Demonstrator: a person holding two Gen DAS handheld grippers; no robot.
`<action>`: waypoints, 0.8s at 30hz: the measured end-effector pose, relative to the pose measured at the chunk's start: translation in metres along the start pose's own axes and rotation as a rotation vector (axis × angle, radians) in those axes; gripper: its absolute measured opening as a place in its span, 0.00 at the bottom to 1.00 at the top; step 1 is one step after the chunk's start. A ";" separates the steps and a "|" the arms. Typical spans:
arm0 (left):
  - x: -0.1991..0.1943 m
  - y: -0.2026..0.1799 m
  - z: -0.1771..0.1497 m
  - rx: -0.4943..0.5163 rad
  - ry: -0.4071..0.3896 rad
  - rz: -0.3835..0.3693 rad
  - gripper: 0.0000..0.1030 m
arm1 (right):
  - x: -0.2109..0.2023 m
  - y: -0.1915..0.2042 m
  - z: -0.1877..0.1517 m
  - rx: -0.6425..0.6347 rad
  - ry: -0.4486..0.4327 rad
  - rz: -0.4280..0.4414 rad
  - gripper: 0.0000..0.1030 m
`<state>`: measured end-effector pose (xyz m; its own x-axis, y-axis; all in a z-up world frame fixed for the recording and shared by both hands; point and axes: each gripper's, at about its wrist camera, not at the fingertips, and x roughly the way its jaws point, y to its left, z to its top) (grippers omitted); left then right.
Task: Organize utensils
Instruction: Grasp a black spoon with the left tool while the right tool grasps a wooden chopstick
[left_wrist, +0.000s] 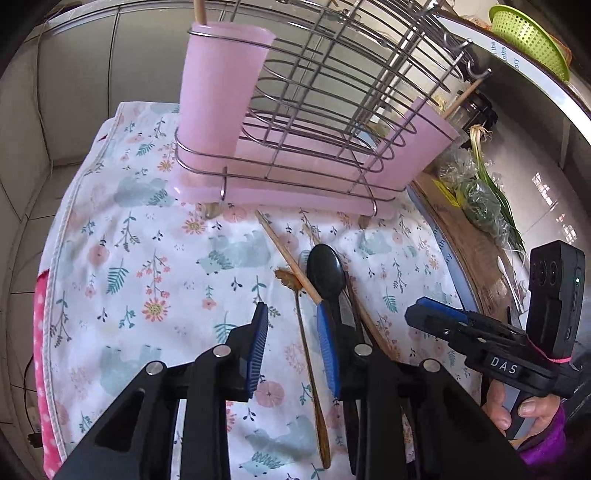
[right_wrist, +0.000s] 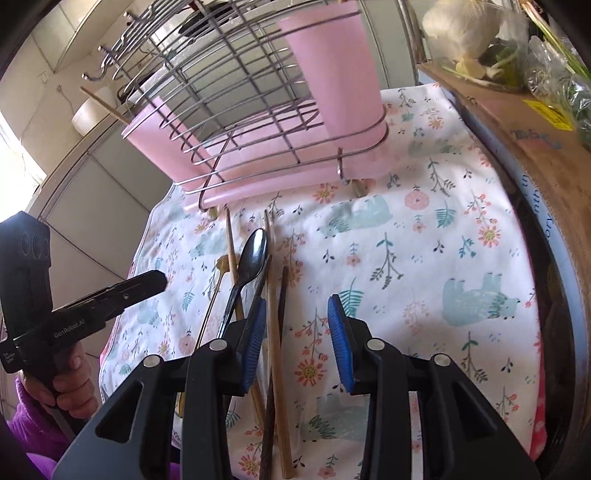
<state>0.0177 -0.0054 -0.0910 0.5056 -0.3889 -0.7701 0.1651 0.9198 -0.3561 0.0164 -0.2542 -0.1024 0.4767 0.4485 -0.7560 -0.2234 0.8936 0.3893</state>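
Note:
A wire rack (left_wrist: 325, 110) with pink cups (left_wrist: 218, 103) stands at the back of a floral cloth (left_wrist: 147, 258). It also shows in the right wrist view (right_wrist: 258, 122). A black spoon (left_wrist: 327, 273), a thin brass fork (left_wrist: 308, 354) and wooden chopsticks (left_wrist: 288, 254) lie loose on the cloth. My left gripper (left_wrist: 293, 350) is open and empty just above the fork. My right gripper (right_wrist: 297, 339) is open and empty above the chopsticks (right_wrist: 275, 332), right of the spoon (right_wrist: 251, 258). A dark chopstick (right_wrist: 282, 295) lies beside them.
A cardboard box (right_wrist: 535, 129) with bagged greens (left_wrist: 480, 199) borders the cloth on the right. A green colander (left_wrist: 528, 37) sits far back. Tiled wall lies behind the rack. A pink dotted cloth (left_wrist: 40, 332) shows at the left edge.

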 end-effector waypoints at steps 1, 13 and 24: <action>0.004 -0.004 -0.002 0.005 0.012 -0.009 0.23 | 0.002 0.002 -0.002 -0.007 0.007 0.008 0.34; 0.044 -0.034 -0.009 0.068 0.104 -0.008 0.19 | 0.019 0.011 -0.014 -0.035 0.068 0.044 0.24; 0.047 -0.033 -0.011 0.055 0.101 -0.005 0.06 | 0.031 0.011 -0.020 -0.018 0.102 0.028 0.07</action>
<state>0.0268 -0.0542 -0.1213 0.4172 -0.3941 -0.8190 0.2148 0.9183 -0.3325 0.0116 -0.2302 -0.1328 0.3808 0.4722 -0.7950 -0.2512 0.8802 0.4026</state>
